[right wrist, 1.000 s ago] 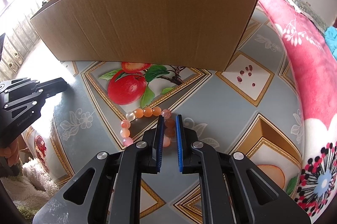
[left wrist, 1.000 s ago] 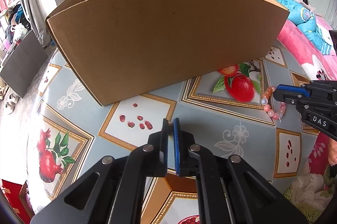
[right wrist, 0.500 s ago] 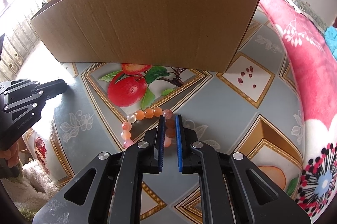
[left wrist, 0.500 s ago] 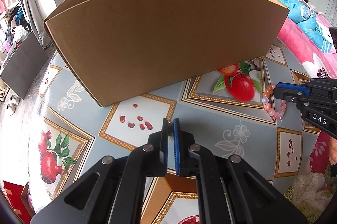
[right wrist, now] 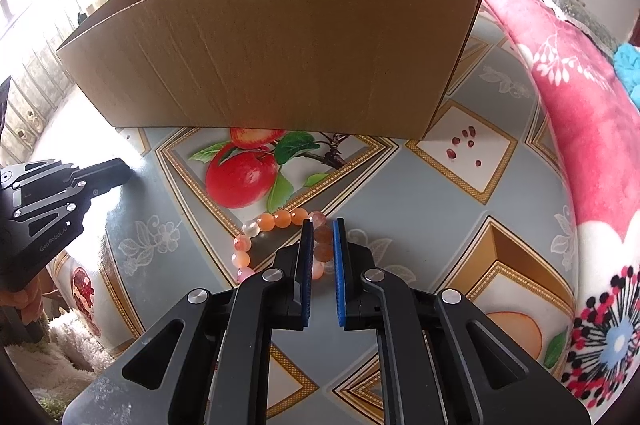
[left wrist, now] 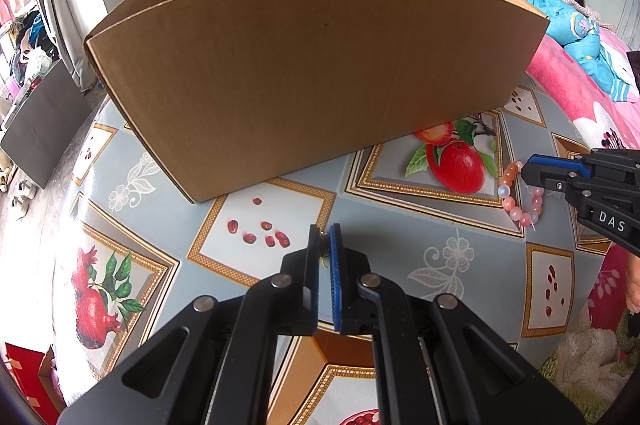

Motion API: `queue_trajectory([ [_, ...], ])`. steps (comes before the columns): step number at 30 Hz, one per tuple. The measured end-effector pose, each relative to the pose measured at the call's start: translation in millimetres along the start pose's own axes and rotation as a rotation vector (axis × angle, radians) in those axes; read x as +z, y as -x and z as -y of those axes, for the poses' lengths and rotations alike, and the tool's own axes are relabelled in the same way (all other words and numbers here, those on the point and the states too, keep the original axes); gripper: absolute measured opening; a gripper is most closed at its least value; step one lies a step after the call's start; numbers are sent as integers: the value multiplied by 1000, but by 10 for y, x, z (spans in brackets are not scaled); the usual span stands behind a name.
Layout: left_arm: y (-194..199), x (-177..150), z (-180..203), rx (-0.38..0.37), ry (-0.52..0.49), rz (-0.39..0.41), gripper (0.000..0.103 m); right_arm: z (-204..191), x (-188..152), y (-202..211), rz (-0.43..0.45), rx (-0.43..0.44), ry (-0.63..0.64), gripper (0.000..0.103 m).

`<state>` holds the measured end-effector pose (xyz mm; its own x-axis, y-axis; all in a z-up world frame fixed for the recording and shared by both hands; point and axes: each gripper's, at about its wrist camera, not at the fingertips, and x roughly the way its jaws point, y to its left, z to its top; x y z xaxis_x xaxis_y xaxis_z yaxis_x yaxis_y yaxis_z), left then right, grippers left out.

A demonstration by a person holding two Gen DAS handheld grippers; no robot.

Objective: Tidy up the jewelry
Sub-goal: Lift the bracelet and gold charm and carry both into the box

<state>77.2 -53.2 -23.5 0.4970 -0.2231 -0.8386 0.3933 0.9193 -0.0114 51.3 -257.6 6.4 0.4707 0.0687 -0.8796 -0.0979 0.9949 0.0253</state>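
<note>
The right gripper [right wrist: 322, 239] has pinched one side of the bead bracelet [right wrist: 280, 221] on the table [right wrist: 400, 185], before the box [right wrist: 280, 45]. Light, floppy, slippery beads. The left gripper [left wrist: 325, 245] is closed on something tiny.

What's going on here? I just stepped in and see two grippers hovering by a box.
A person is sorting jewelry on a fruit-patterned tablecloth. The right gripper has its jaws closed on a bracelet of orange and pink beads that lies on the cloth in front of an open cardboard box. The left gripper is shut on something small that is hard to make out. Neither item is in the box yet.
</note>
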Motion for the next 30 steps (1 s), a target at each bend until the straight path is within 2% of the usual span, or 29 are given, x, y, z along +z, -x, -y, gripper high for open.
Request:
queue_trajectory([
  [12, 128, 18, -127, -12, 28, 31, 3, 25, -18, 183, 41, -17, -6, 8],
  [30, 600, 29, -226, -44, 46, 109, 3, -99, -20, 493, 106, -17, 6, 8],
])
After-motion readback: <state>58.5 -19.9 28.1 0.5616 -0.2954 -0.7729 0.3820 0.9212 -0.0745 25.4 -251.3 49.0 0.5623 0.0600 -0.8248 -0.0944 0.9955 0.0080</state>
